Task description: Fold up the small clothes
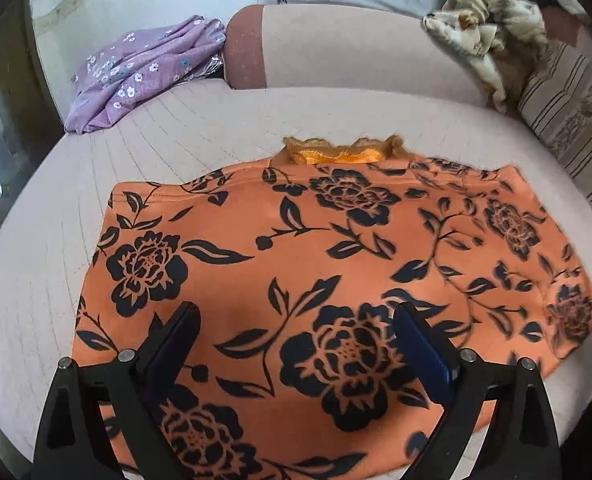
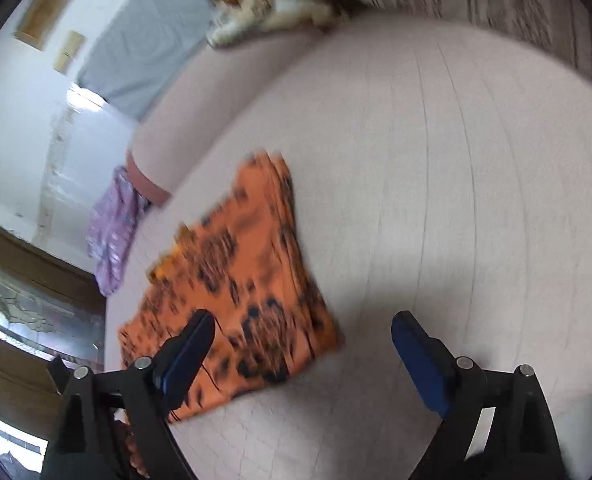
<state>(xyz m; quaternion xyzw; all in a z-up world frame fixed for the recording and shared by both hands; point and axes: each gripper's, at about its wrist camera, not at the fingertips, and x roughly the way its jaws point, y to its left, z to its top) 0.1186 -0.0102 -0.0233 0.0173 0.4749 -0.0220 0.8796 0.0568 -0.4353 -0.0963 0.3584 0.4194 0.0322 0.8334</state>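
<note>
The orange flowered garment [image 1: 315, 280] lies folded flat mid-frame on the pale sofa seat [image 1: 36, 280], so the left gripper [image 1: 296, 316] and right gripper [image 2: 301, 322] hover with fingers apart, gripping nothing, probably readying another fold.

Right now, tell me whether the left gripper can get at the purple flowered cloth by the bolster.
Probably yes: left gripper is open, holding nothing, and only bare mattress lies toward the purple flowered cloth.
</note>
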